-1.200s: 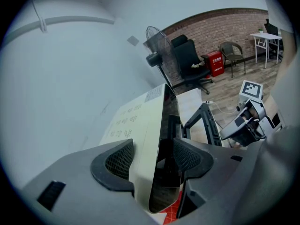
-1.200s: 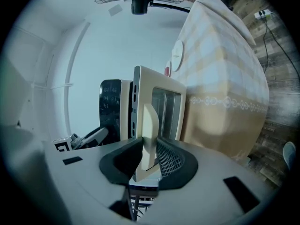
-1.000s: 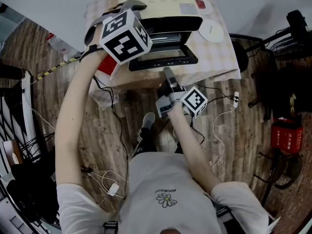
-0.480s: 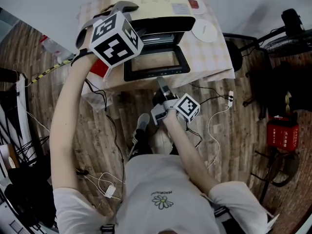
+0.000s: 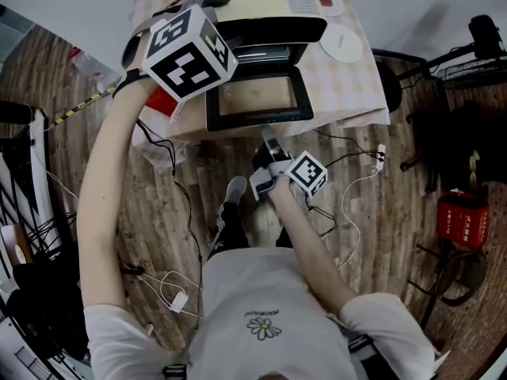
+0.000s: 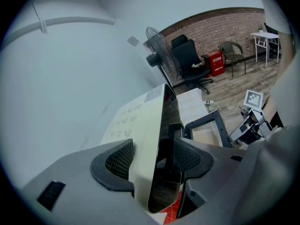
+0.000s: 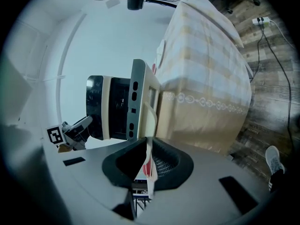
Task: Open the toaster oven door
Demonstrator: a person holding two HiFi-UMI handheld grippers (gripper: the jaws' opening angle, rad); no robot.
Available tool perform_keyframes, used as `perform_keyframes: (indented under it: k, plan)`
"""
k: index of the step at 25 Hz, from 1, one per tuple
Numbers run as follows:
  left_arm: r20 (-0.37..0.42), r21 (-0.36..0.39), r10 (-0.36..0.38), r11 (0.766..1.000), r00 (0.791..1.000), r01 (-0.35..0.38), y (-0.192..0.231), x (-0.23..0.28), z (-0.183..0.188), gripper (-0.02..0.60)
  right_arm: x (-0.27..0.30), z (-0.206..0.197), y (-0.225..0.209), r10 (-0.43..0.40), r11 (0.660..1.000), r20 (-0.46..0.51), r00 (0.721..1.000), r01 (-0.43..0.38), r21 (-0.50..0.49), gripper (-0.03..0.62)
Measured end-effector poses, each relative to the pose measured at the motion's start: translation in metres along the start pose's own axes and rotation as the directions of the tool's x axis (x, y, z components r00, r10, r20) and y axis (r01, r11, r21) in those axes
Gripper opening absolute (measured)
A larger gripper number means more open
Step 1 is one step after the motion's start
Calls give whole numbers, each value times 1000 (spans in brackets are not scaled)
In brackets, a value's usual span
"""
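Door (image 5: 257, 101) has dropped flat open
Right tongs (image 7: 149, 149), jaws just narrowing, pinch its front handle (image 7: 149, 121); left tongs (image 6: 152, 153) grip wide across the oven (image 6: 140, 121)

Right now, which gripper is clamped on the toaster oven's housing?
The left gripper: its jaws clamp the cream-topped corner of the toaster oven. The right gripper, beyond the open door, has just been closing on a thin white-and-red strip.

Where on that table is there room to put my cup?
Bare cloth lies right of the open door, between the white disc and the table's front edge. The left side is crowded: the left gripper holds the toaster oven there.
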State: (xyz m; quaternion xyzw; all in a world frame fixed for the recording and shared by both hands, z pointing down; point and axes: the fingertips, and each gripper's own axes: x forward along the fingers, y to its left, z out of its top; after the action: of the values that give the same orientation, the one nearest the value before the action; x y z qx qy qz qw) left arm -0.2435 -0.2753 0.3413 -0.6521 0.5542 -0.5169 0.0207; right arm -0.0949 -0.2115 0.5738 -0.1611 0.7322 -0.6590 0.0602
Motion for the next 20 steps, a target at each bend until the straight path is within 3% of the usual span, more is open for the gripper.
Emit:
perform_keyframes:
  k: [5,13,20]
  plan:
    - [14,-1,-12,1000,1000,12,1,-1,9,281,2,-3,-28,-59,997,-10,998,59,42,7]
    - [3,2,-15,1000,1000,15,1,0,10,281,5,-5,-49,-84,992,4,996,83,97,8]
    - [-1,2,-12,1000,1000,12,0,2,9,282,8,-4,-54,-76,993,19,997,74,88,8]
